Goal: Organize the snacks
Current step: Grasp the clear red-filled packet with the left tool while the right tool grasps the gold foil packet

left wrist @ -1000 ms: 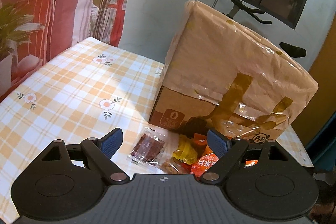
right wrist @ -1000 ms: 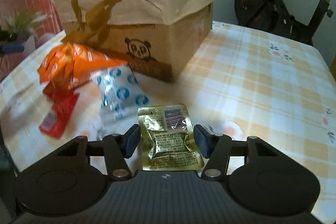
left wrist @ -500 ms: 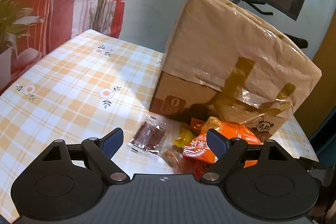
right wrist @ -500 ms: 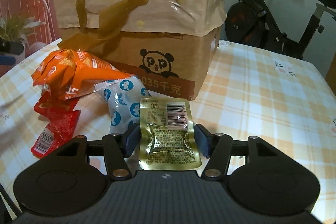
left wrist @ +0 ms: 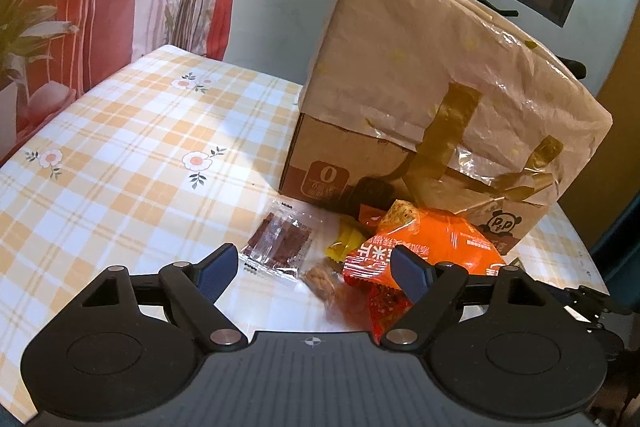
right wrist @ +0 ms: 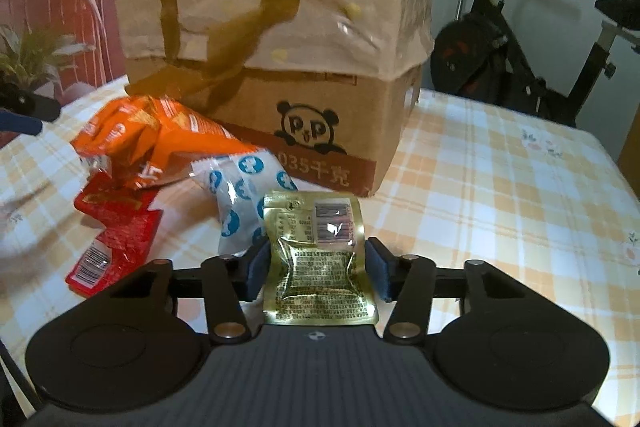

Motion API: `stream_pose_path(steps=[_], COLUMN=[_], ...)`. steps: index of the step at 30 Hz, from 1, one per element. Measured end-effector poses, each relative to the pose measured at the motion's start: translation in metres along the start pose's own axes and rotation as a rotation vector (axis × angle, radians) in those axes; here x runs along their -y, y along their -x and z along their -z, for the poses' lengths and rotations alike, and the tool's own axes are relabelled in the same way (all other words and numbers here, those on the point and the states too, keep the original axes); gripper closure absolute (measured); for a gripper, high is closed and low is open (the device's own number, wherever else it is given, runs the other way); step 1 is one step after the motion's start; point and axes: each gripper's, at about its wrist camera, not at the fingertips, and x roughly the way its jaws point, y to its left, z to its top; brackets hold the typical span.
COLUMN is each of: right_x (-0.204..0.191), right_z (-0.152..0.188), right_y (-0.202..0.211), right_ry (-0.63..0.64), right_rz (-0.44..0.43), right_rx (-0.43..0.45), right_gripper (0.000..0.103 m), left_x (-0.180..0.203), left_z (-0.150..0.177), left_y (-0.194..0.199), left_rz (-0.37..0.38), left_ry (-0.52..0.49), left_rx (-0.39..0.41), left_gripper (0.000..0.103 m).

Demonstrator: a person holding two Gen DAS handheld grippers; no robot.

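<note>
My right gripper point(right wrist: 316, 269) is shut on a gold foil snack packet point(right wrist: 318, 259) and holds it above the table in front of the cardboard box point(right wrist: 312, 131). Beside it lie an orange snack bag point(right wrist: 160, 143), a white packet with blue dots point(right wrist: 240, 199) and a red packet point(right wrist: 112, 235). My left gripper point(left wrist: 312, 267) is open and empty above the pile: a clear packet of dark red pieces point(left wrist: 280, 241), a yellow packet point(left wrist: 348, 239), a brown snack point(left wrist: 324, 277) and the orange bag point(left wrist: 432, 247).
The box point(left wrist: 420, 131) has a crumpled paper bag with taped handles over its top. The table has a yellow checked cloth point(left wrist: 120, 167). An exercise bike point(right wrist: 520, 59) stands behind the table. A plant and red bedding lie to the left.
My right gripper has risen and moved closer to the box, still holding the gold packet. My left gripper has pulled back a little, so more of the orange bag shows.
</note>
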Motion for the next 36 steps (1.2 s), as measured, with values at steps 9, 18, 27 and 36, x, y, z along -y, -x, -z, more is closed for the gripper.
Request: stream_pose_path(steps=[9,18,27,36], right_x=[0.010,0.013,0.015,0.014], right_z=[0.001,0.000,0.000,-0.002], right_y=[0.007,0.004,0.002,0.000], right_ry=[-0.058,-0.078,-0.099,-0.102], right_rz=[0.004,-0.007,-0.012,-0.014], right_rx=[0.037,0.022,0.010,0.004], right_gripper=[0.052,0.052,0.052,0.051], left_x=[-0.004,-0.016,-0.017,-0.013], left_z=[0.002,-0.007,-0.024,-0.013], left_y=[-0.006,-0.024,-0.066,-0.081], left_rz=[-0.016,-0.051,-0.046,-0.037], left_ry=[0.009,-0.025,-0.174,-0.223], left_rx=[-0.019,-0.014,-0.049,-0.094], left_gripper=[0.024,0.033,0.037,0.037])
